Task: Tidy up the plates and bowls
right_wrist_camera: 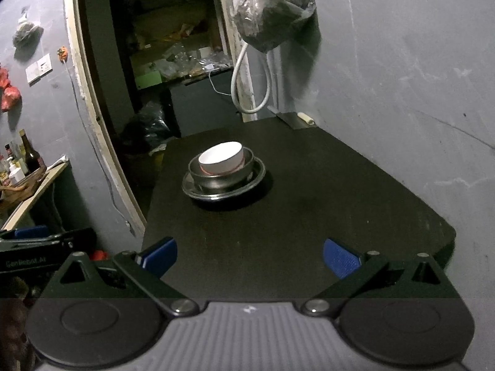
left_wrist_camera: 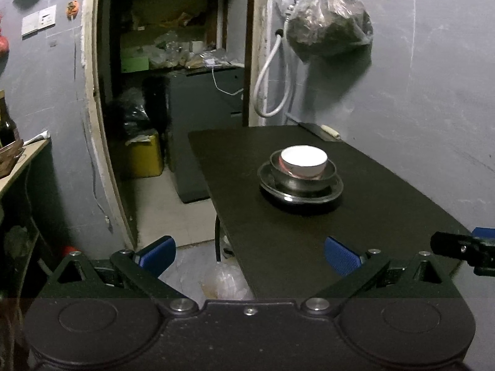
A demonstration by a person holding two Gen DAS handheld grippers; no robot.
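Note:
A white bowl sits inside a steel bowl, which sits on a steel plate on the black table. The same stack shows in the right wrist view: white bowl, steel bowl, plate. My left gripper is open and empty, well short of the stack, at the table's near left edge. My right gripper is open and empty over the table's near end, also well back from the stack. The right gripper's finger shows at the left view's right edge.
A grey wall runs along the table's right side with a hanging plastic bag and a white hose. A cleaver lies at the table's far corner. A doorway with clutter opens at left; a shelf with bottles stands far left.

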